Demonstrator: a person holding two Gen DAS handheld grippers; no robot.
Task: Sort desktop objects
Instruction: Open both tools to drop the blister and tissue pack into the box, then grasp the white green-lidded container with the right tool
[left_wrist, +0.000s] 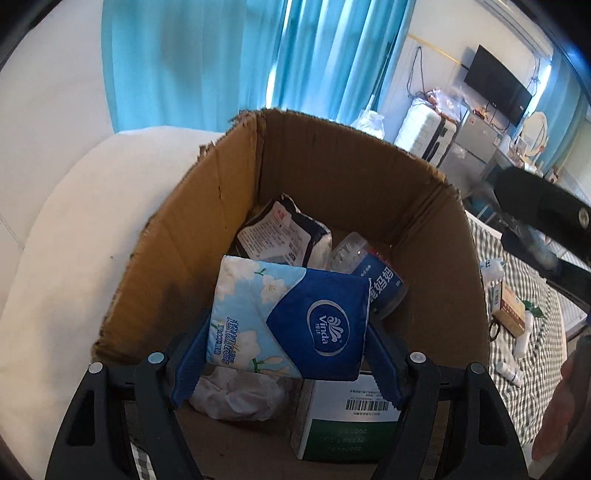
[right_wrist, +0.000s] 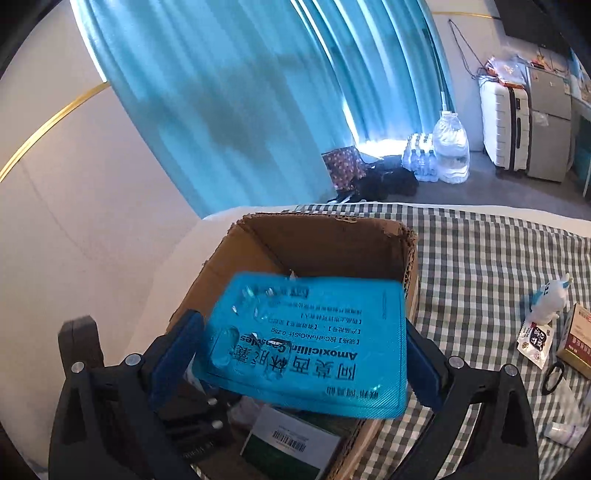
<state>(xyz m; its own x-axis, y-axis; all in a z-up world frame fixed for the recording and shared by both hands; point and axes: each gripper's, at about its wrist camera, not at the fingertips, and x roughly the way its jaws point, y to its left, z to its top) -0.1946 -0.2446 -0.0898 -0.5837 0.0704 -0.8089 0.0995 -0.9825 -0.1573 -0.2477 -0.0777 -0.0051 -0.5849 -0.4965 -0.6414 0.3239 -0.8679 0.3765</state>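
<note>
Both hand-held grippers tilt downward over the cardboard box (left_wrist: 332, 177), loaded.

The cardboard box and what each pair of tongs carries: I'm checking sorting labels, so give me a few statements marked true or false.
1. The left tongs hold a Vinda tissue pack over the cardboard box. True.
2. The right tongs hold a red snack packet. False: they hold a blue Amoxicillin blister sheet.
3. The box is empty. False: it holds another tissue pack, a plastic bottle and a green-and-white carton.
4. A small white figurine stands on the checked cloth outside the box. True.
5. The curtains are yellow. False: they are blue.
</note>
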